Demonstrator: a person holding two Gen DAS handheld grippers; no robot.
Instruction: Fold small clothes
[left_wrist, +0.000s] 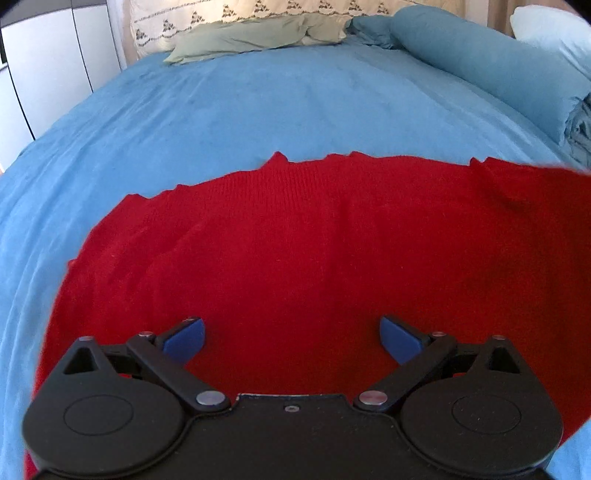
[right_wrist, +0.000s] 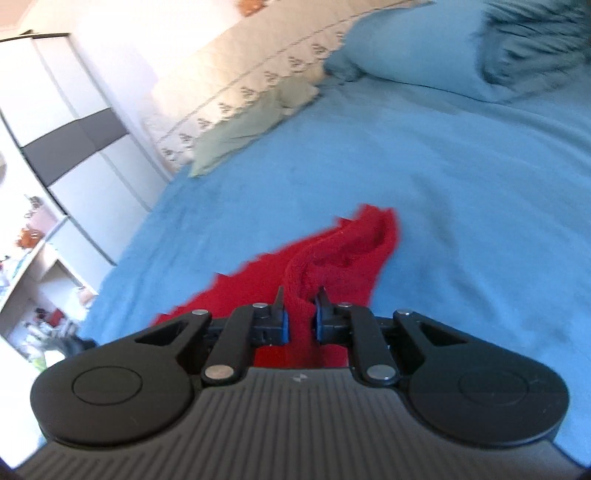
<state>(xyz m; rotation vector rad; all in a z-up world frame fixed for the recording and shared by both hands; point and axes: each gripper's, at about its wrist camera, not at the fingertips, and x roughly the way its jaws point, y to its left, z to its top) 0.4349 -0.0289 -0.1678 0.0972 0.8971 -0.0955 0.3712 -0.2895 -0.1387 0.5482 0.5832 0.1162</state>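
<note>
On the blue bed (left_wrist: 258, 110), the right gripper (right_wrist: 301, 314) pinches the red sweater (left_wrist: 295, 240); the left gripper (left_wrist: 291, 336) gapes above it.

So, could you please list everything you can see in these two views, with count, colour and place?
red knit garment: one, red, spread on the bed cover below the left gripper; one edge bunched up in the right gripper.
bed cover: one, blue, under the garment, across the whole bed.
folded cloth: one, pale green, at the far end of the bed.
patterned pillow: one, cream with dark motifs, behind the green cloth.
rolled bedding: one, darker blue, far right of the bed.
wardrobe: one, white with a dark band, left of the bed.
shelves: white, cluttered, contents too blurred to tell.
left gripper: black, blue pads, jaws open above the garment.
right gripper: black, jaws clamped on garment.
</note>
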